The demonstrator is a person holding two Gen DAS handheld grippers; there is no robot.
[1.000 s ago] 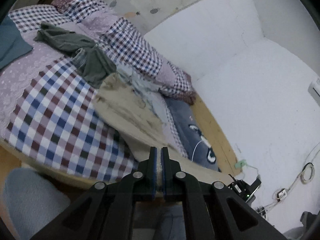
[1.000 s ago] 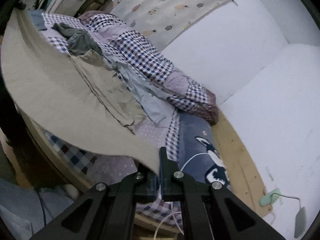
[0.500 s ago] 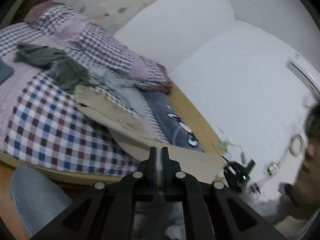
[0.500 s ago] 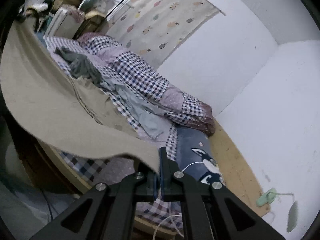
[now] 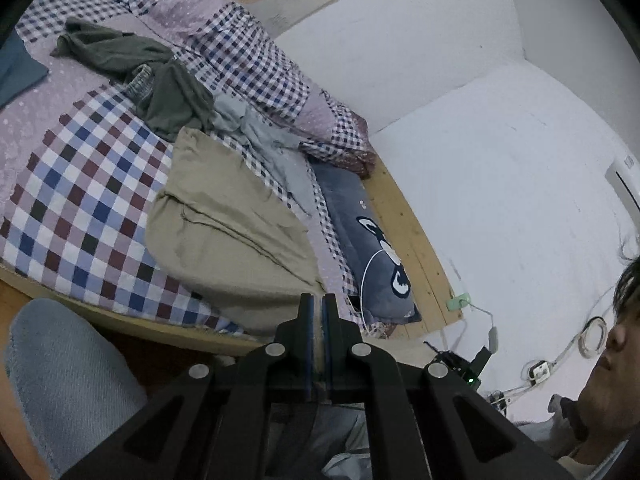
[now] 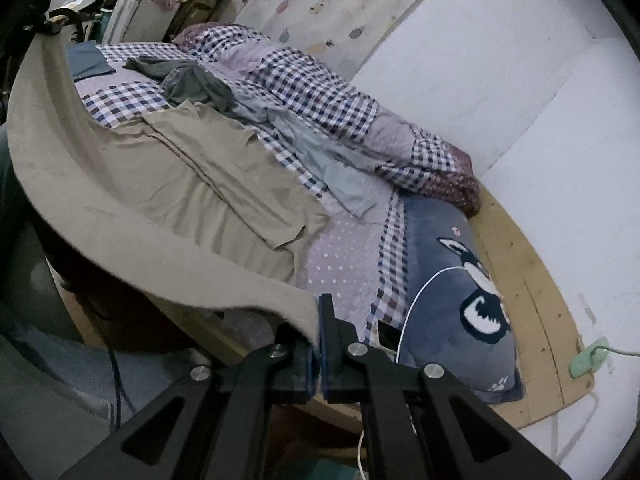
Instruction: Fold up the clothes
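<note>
Clearly the folding is under way: the left gripper [image 5: 316,312] and the right gripper [image 6: 319,320] each have their jaws pinched closed on the near edge of the beige garment [image 6: 168,184], which is stretched between them just off the bed's edge while its far part lies creased on the checked bedspread [image 5: 80,184]. By my reading this piece is mid-fold rather than finished, since its held edge hangs in the air. Beyond it, the dark green garment [image 5: 160,80] and the pale blue-grey garment [image 6: 320,152] lie crumpled on the bed, unfolded.
</note>
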